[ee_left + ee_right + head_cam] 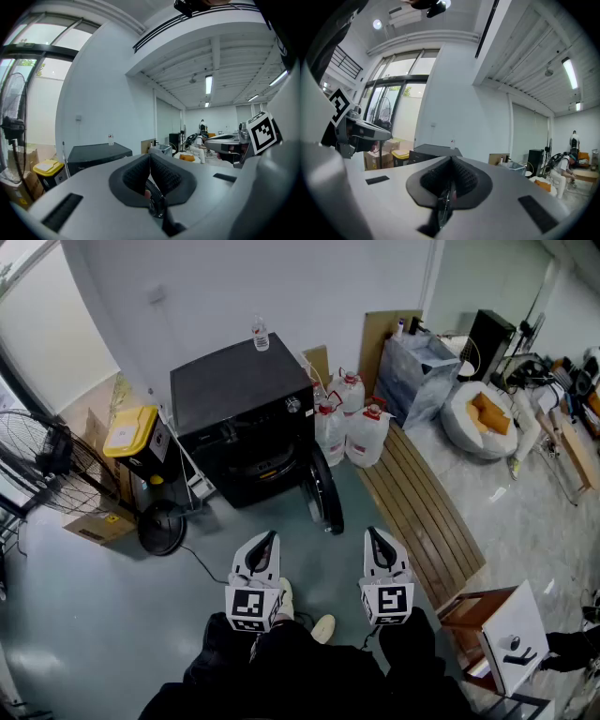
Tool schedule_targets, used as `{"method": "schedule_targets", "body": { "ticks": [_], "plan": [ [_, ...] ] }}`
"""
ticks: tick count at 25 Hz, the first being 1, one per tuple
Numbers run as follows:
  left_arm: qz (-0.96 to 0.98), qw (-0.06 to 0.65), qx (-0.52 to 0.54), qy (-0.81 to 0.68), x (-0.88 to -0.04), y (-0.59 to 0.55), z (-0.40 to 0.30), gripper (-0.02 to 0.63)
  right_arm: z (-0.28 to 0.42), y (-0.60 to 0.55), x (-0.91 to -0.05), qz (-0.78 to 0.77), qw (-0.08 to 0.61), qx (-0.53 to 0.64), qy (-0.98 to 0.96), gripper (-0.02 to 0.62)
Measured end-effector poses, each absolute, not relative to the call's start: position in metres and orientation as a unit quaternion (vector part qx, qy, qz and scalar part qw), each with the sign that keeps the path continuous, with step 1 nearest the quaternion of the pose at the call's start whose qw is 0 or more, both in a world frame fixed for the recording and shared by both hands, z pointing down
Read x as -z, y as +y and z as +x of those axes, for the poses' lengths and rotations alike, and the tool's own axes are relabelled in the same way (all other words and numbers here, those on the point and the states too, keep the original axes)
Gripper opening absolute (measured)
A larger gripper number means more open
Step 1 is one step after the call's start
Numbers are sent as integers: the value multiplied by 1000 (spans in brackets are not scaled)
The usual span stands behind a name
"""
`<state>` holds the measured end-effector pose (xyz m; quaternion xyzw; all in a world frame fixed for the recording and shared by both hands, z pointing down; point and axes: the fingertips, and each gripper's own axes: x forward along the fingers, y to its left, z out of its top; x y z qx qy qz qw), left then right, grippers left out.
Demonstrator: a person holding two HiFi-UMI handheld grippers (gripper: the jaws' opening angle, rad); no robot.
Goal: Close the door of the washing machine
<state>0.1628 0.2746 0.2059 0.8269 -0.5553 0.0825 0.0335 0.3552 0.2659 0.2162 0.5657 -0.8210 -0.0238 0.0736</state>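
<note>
Head view: washing machine (239, 390) ahead, its round door (323, 493) hanging open; left gripper (268, 540) and right gripper (374, 536), jaws together and empty, hover well short, so approaching the door seems next.

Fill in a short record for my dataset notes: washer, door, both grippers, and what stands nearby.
washer: black, by the wall
door: open, swung out on the head view's right
on top: bottle
left gripper: shut, empty, short of the washer
right gripper: shut, empty, short of the washer
nearby: yellow bin on the left, jugs on the right
task: door not yet closed
</note>
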Motion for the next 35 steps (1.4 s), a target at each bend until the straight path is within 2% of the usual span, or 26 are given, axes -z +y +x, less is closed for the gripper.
{"method": "schedule_targets", "body": {
  "ticks": [15,23,35],
  "plan": [
    [839,77,-108,-527,-262,211,162,25,340,210,-281,566,110,-29,-816,17],
    [847,113,-131,-502,-326,133,156,25,321,136,-355,566,144,-74,-809,17],
    [851,169,-172,-466,-466,50,151,25,320,67,-506,579,192,-136,-781,17]
  ]
}}
